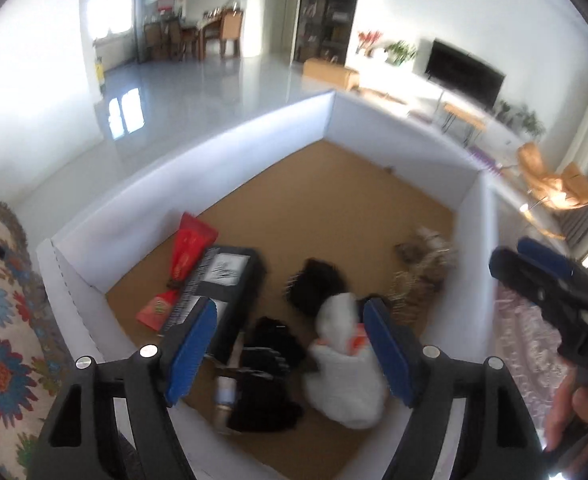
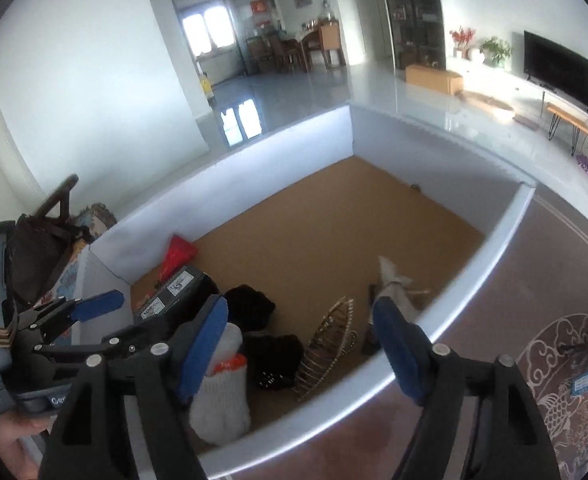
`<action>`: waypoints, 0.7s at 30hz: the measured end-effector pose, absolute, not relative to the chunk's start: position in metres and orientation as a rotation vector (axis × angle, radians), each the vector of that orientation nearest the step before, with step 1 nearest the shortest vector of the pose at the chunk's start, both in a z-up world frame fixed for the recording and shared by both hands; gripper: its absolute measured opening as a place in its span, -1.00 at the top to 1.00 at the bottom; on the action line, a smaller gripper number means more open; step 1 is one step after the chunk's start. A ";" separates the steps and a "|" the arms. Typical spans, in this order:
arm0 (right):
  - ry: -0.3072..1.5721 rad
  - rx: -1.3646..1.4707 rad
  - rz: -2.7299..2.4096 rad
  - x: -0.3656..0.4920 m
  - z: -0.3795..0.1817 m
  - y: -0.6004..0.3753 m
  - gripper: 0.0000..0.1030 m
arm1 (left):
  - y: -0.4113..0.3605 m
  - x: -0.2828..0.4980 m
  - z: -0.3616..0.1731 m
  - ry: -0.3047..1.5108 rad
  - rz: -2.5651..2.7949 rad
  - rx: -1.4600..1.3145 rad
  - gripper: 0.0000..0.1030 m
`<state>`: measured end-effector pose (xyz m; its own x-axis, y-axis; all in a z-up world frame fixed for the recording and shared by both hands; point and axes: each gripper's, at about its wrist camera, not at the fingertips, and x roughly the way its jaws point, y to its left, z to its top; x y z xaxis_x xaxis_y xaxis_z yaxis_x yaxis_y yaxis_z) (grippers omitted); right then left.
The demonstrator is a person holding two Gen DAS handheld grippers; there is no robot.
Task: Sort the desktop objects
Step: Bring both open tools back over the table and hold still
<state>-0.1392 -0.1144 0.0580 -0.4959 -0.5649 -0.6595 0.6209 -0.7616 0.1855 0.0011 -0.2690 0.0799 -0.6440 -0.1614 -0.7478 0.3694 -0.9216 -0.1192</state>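
The white knit cloth (image 1: 344,376) lies jumbled with dark clothes (image 1: 267,384) just below the left gripper (image 1: 289,354). Both it and the right gripper (image 2: 302,348) gape empty; sorting looks barely begun.

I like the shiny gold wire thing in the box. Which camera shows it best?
The right wrist view. There the gold wire rack is sharp and whole, so its curved ribs show, between the dark cloth and the box wall. In the left wrist view it is only a blurred patch by the right wall.
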 end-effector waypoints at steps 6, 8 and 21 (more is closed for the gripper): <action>0.127 0.869 -2.483 -0.088 0.051 0.020 -1.00 | -0.163 0.027 0.119 0.358 -2.914 1.009 -0.88; 0.133 0.958 -2.557 -0.078 0.029 0.070 -1.00 | -0.122 0.032 0.121 0.309 -3.016 1.020 -1.00; 0.089 1.374 -2.719 -0.033 -0.048 0.222 -1.00 | 0.028 -0.011 -0.007 0.074 -3.015 1.407 -1.00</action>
